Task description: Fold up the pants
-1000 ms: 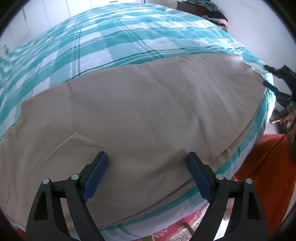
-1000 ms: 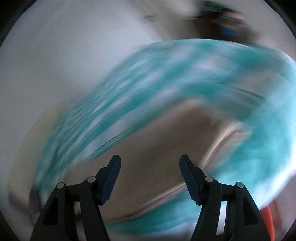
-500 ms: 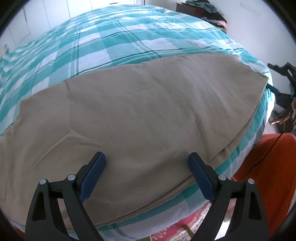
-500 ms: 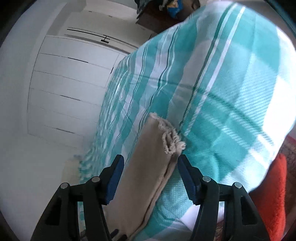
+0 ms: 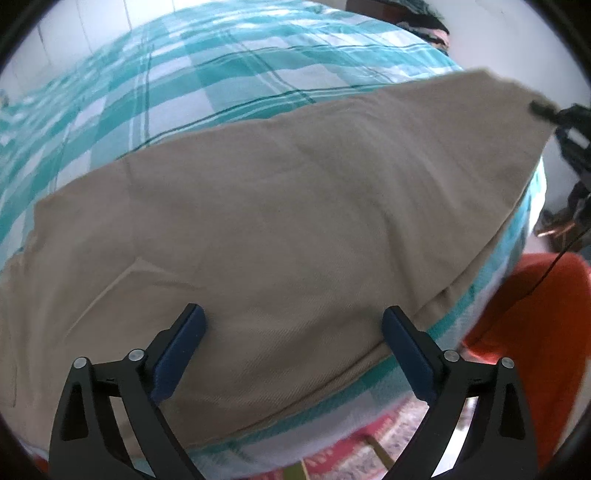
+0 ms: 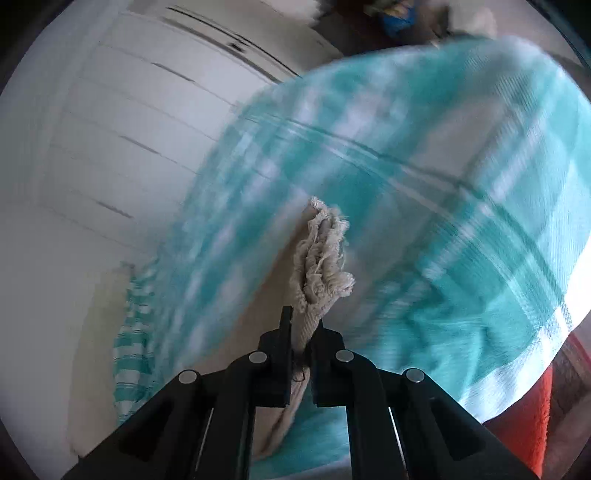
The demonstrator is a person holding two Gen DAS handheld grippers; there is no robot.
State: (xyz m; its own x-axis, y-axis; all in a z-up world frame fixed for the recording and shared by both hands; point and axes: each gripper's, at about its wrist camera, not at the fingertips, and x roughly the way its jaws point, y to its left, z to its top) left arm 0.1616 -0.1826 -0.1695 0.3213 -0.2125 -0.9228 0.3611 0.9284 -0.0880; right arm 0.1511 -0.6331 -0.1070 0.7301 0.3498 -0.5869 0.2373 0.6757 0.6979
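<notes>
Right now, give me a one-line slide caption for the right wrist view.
Right gripper clamped shut on the frayed hem of the beige pants, lifted above the teal plaid bedspread.

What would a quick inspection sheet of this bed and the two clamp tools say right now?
Surface: bed with a teal and white checked cover.
Job's things: beige pants spread flat near the bed's edge; frayed hem raised at one end.
Clutter: dark pile of clothes beyond the bed.
Grippers: left gripper wide open above the pants, gripping nothing; right gripper has just closed and pinches the hem.
Cables: thin black cable over something orange.
Surroundings: white panelled cupboard; patterned red rug below.
</notes>
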